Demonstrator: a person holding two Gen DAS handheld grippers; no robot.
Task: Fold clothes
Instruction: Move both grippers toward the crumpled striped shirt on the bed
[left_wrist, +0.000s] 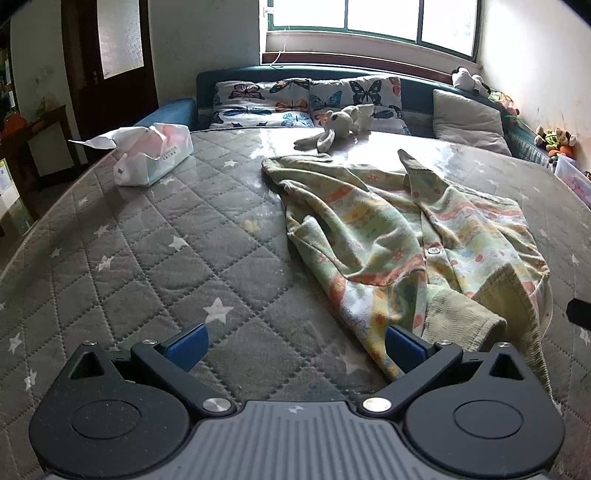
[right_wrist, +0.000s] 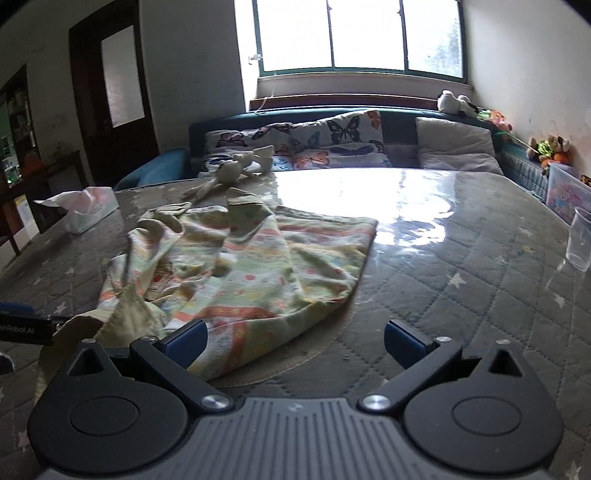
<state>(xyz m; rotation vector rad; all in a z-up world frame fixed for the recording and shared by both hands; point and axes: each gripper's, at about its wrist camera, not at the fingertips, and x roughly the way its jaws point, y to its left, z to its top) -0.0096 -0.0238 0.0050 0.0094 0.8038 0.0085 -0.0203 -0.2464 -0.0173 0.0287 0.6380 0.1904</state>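
Left tongs (left_wrist: 297, 349) spread wide, nothing between the blue pads, low over the quilted star-print surface (left_wrist: 140, 258); the right pad (left_wrist: 404, 347) sits at the near edge of the garment, cannot tell if it touches. Right tongs (right_wrist: 293, 343) also spread wide and empty, left pad (right_wrist: 186, 341) over the garment's near hem, right pad over bare quilt. Garment (left_wrist: 406, 236) is a pale green shirt with orange and yellow print, lying rumpled and unfolded on the surface, right of centre in the left view, left of centre in the right view (right_wrist: 240, 258); buttoned placket visible, one ribbed cuff (left_wrist: 465, 317) at the near end, collar end pointing far. Tip of the left tool (right_wrist: 22, 325) shows at the left edge of the right view, just beside that cuff. Far left on the surface: tissue pack (left_wrist: 155, 155). Far of the shirt: plush rabbit (left_wrist: 332, 129), near the collar. Clear plastic cup (right_wrist: 581, 240) at the right edge. Behind: butterfly-print pillows (left_wrist: 266, 103), grey pillow (left_wrist: 469, 114), window (right_wrist: 358, 37), dark door (left_wrist: 107, 55) on the left.
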